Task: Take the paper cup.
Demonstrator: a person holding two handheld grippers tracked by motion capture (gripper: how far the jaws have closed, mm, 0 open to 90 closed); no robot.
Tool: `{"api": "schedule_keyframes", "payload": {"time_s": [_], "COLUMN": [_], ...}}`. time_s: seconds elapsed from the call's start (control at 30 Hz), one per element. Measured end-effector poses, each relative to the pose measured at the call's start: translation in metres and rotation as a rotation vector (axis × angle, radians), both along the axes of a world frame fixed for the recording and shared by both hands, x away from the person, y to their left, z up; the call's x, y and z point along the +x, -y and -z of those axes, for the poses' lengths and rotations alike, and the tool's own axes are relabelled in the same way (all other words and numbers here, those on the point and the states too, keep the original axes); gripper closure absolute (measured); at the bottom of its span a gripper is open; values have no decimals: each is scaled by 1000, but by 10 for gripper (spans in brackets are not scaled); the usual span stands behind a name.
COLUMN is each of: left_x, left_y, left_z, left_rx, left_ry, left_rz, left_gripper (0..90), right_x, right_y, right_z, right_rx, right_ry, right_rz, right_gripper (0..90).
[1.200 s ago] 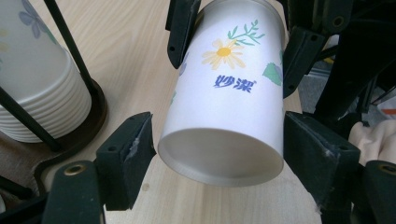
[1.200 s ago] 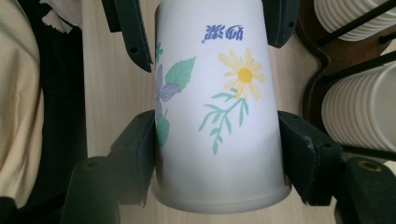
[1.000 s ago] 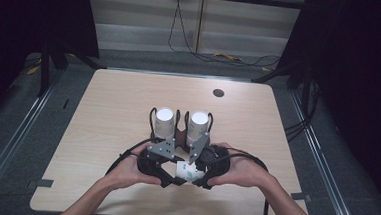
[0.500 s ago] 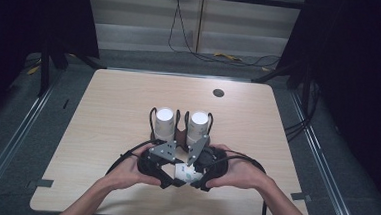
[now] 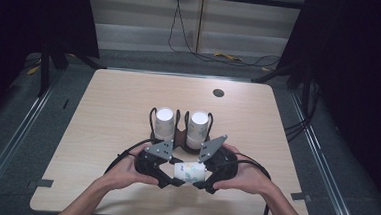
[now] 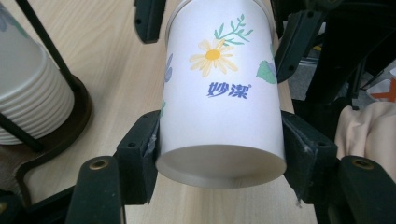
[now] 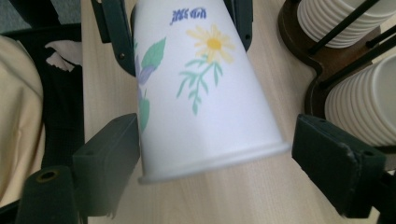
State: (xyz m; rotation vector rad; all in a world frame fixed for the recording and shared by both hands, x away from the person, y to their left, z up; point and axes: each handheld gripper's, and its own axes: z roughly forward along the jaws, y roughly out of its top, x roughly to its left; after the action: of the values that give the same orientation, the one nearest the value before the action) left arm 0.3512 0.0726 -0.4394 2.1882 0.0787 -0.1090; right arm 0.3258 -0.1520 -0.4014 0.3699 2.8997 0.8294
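Note:
A white paper cup (image 5: 189, 171) printed with flowers lies level between both grippers, just above the table's near part. My left gripper (image 5: 168, 178) is shut on the cup's base end (image 6: 219, 116), with both pads pressed on its sides. My right gripper (image 5: 203, 180) has just been opening; the cup's rim end (image 7: 205, 116) is still between its jaws. In the right gripper view the right pad (image 7: 336, 163) stands clear of the cup and the left pad (image 7: 109, 156) is right beside it.
Two stacks of white cups (image 5: 164, 123) (image 5: 197, 125) stand in a dark wire holder (image 5: 180, 137) just beyond the grippers. A small black round disc (image 5: 218, 92) sits at the table's far right. Cables lie on the floor behind the table.
The right gripper's jaws have spread apart around the cup's rim end. Both hands stay about where they were, and the left gripper keeps its hold.

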Motion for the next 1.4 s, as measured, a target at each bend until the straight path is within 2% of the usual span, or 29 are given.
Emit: {"api": "schedule_keyframes", "payload": {"time_s": [0.13,0.27,0.4,0.57,0.63,0.73,0.83,1.03,1.07,1.2,1.27,1.4], "left_x": [1,3,4,5,5,6,7,6,6,5,5,6], "left_y": [-6,-11,-12,-15,-17,-20,-22,-23,-23,-24,-25,-26], "left_z": [-1,-4,-4,-5,-5,-4,-4,-5,-5,-6,-6,-7], "left_rx": [-38,-71,-87,-126,-142,-178,-221,-248,-268,-297,-318,-352], "left_ry": [-14,3,-1,-9,-12,-13,-20,8,7,17,5,7], "left_rz": [-16,-32,-37,-54,-62,-62,-60,-44,-39,-32,-32,-36], "left_gripper": [366,365,365,364,364,364,364,363,363,363,363,363], "right_x": [-3,-5,-7,-9,-9,-10,-11,-13,-13,-15,-15,-15], "right_y": [9,17,20,25,27,33,39,45,45,45,46,46], "right_z": [0,2,3,5,6,6,5,8,9,10,10,9], "right_rx": [86,170,213,305,322,377,459,587,598,653,691,748], "right_ry": [4,6,-4,-6,-9,-8,2,-9,-6,0,0,-6], "right_rz": [24,52,64,94,103,131,161,190,194,210,222,226], "right_gripper": [152,150,148,147,148,148,148,156,158,157,150,143]}}
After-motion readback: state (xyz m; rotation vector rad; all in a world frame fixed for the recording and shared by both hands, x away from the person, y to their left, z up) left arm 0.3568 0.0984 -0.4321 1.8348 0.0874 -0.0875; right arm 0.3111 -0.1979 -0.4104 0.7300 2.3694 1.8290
